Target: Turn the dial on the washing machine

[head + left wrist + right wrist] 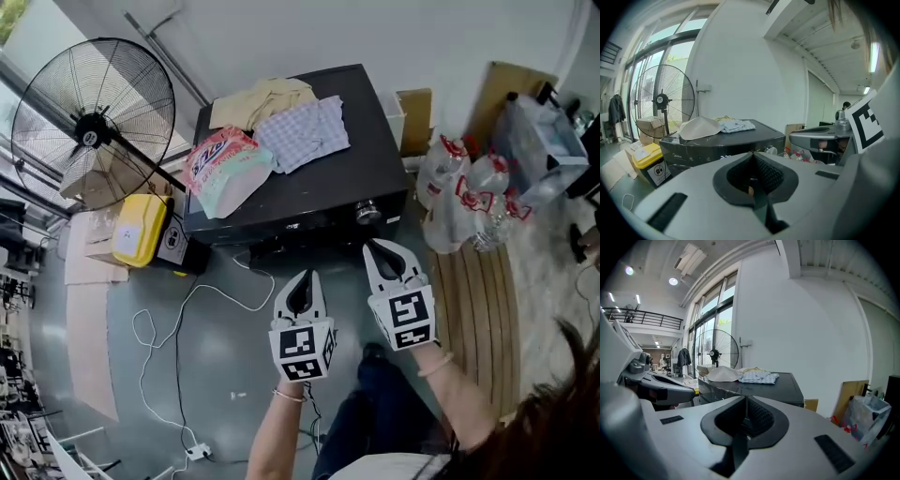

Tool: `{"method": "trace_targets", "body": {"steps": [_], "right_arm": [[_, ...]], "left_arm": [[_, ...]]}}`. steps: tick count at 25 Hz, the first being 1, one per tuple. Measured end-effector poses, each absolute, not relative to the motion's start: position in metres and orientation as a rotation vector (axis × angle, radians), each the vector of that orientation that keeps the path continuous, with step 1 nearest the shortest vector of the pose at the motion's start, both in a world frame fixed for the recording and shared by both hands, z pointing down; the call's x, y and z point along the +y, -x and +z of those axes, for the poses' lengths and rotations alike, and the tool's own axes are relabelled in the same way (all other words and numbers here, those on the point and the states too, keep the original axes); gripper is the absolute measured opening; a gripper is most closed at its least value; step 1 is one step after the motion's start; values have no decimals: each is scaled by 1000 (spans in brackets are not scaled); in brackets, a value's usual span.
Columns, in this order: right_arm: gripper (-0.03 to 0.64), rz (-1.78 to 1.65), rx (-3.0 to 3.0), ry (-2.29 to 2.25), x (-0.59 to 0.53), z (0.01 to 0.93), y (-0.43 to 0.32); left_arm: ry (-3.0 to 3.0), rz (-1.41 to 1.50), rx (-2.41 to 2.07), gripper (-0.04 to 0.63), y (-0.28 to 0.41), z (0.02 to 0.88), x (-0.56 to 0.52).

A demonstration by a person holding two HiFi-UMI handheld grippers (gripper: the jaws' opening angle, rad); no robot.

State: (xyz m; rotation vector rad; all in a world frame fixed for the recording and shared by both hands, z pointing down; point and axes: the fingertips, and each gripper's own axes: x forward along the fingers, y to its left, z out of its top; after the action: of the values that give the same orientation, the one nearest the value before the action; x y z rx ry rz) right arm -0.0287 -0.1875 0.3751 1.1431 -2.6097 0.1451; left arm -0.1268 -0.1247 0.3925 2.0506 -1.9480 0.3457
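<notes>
The black washing machine stands ahead of me, seen from above in the head view. Its silver dial sits at the right of the front panel. My right gripper is shut with nothing in it, its tips a short way in front of the dial and apart from it. To its left, further from the panel, my left gripper is also shut and holds nothing. In the left gripper view the dial shows just beyond the closed tips. From the right gripper view only the machine's top shows and the dial is hidden.
Folded clothes and a pink detergent bag lie on the machine's lid. A standing fan and a yellow bin are to the left. Bags of plastic bottles crowd the right. A white cable trails over the floor.
</notes>
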Motion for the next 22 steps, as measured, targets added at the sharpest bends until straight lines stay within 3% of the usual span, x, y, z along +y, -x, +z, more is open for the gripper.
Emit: {"method": "trace_targets", "body": {"steps": [22], "right_arm": [[26,59,-2681,-1200,-87,278,1]], "left_arm": [[-2171,251,-1940,14,106,283,-41]]}}
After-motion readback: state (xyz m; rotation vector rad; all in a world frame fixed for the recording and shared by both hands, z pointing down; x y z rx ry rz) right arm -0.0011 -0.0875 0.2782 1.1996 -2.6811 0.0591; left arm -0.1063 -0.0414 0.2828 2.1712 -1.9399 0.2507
